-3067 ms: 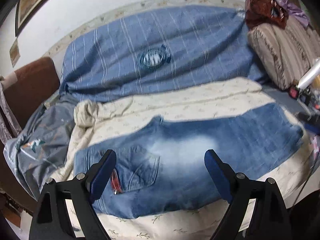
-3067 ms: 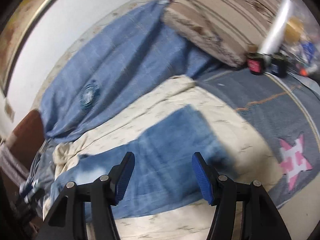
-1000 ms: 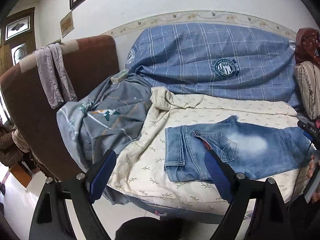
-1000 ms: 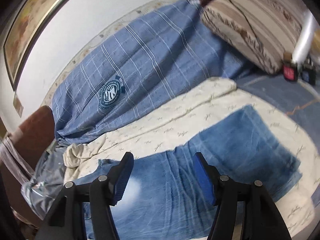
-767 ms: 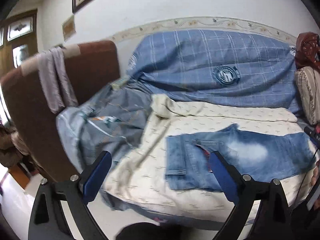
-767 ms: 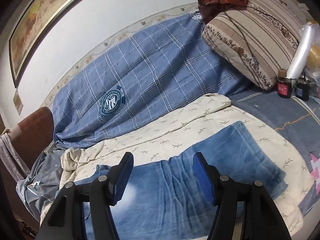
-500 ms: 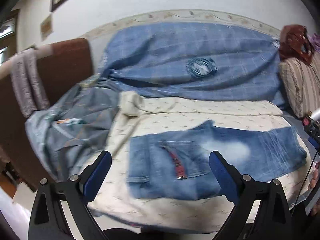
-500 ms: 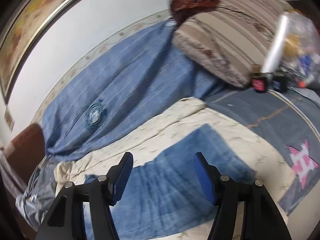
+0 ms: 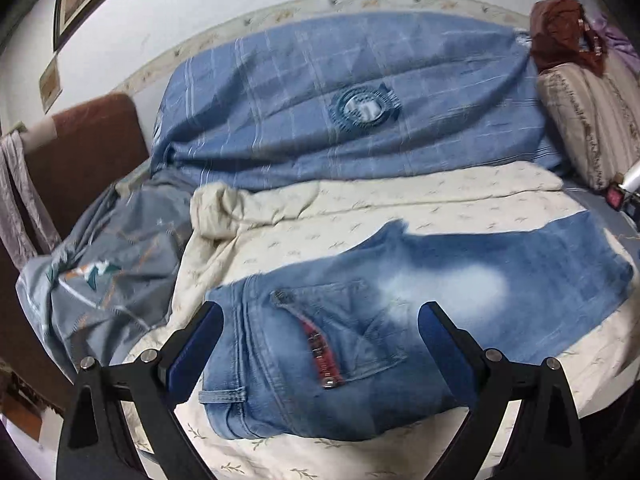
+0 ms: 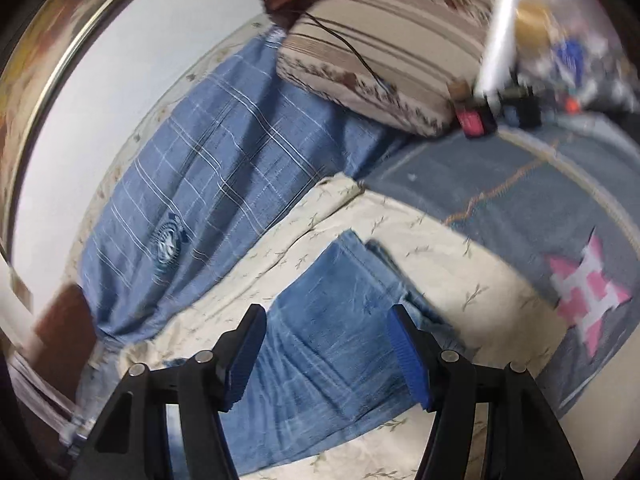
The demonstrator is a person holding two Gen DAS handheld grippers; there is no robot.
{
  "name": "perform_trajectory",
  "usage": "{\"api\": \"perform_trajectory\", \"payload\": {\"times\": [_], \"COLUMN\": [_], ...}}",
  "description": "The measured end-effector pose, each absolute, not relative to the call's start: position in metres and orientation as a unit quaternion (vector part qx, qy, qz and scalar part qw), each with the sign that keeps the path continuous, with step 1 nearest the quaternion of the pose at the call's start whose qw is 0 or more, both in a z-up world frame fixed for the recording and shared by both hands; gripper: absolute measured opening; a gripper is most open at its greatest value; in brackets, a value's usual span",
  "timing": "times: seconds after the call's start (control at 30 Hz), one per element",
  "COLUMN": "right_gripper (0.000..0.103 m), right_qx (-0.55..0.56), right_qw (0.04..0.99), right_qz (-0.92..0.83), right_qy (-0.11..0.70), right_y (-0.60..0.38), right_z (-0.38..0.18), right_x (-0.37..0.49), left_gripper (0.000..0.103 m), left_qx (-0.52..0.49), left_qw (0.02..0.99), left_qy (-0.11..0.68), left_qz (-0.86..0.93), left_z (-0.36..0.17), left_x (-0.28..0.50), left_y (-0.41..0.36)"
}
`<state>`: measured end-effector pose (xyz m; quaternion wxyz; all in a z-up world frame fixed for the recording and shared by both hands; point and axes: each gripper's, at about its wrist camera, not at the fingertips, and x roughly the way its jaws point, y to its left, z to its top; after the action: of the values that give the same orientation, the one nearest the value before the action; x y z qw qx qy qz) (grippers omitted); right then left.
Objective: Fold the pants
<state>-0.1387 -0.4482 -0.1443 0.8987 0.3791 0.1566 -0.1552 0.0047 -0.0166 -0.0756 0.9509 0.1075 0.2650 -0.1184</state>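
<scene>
Left wrist view: close above waistband end of jeans (image 9: 360, 320), facing toward wall. Right wrist view: close above leg end of jeans (image 10: 332, 340), tilted. Shared: jeans, blue checked blanket (image 9: 360, 120)

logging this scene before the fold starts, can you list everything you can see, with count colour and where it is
jeans: one, faded blue, flat on the cream sheet, waist toward the left gripper
cream sheet: one, cream with a sprig print, under the jeans
checked blanket: one, blue, against the wall behind the sheet
grey bedding: one, grey-blue, bunched left of the sheet
striped pillow: one, beige and brown, at the far right end
star quilt: one, grey-blue with a pink star, right of the sheet
headboard: one, brown, far left
left gripper: one, black with blue pads, open above the waist
right gripper: one, same colours, open over the legs
</scene>
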Motion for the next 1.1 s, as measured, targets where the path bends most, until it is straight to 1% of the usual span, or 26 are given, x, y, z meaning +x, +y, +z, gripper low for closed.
{"api": "perform_trajectory", "payload": {"times": [0.3,0.47,0.57,0.7,0.8,0.87,1.0,1.1], "right_gripper": [0.066,0.066,0.066,0.066,0.066,0.066,0.066,0.066], "right_qx": [0.398,0.434,0.466,0.503,0.511,0.501,0.504,0.520], "right_qw": [0.887,0.878,0.864,0.833,0.830,0.837,0.831,0.816], "right_qz": [-0.101,-0.094,-0.094,-0.118,-0.123,-0.132,-0.143,-0.147], "right_qy": [0.210,0.176,0.167,0.199,0.189,0.176,0.185,0.207], "right_y": [-0.446,-0.461,-0.475,-0.490,-0.490,-0.488,-0.490,-0.493], "right_z": [-0.161,-0.165,-0.173,-0.191,-0.191,-0.185,-0.189,-0.199], "right_x": [-0.118,-0.138,-0.143,-0.138,-0.148,-0.160,-0.170,-0.169], "left_gripper": [0.098,0.098,0.098,0.098,0.098,0.098,0.098,0.098], "left_qx": [0.082,0.072,0.066,0.075,0.073,0.060,0.042,0.040], "left_qw": [0.949,0.934,0.933,0.926,0.924,0.928,0.957,0.957], "left_qy": [0.297,0.343,0.343,0.360,0.365,0.356,0.274,0.273], "left_qz": [-0.072,-0.068,-0.084,-0.084,-0.090,-0.090,-0.084,-0.085], "left_z": [-0.106,-0.135,-0.140,-0.153,-0.155,-0.150,-0.128,-0.129], "left_x": [0.040,0.053,0.056,0.065,0.066,0.063,0.043,0.044], "left_y": [0.018,0.022,0.016,0.003,0.001,0.006,0.018,0.019]}}
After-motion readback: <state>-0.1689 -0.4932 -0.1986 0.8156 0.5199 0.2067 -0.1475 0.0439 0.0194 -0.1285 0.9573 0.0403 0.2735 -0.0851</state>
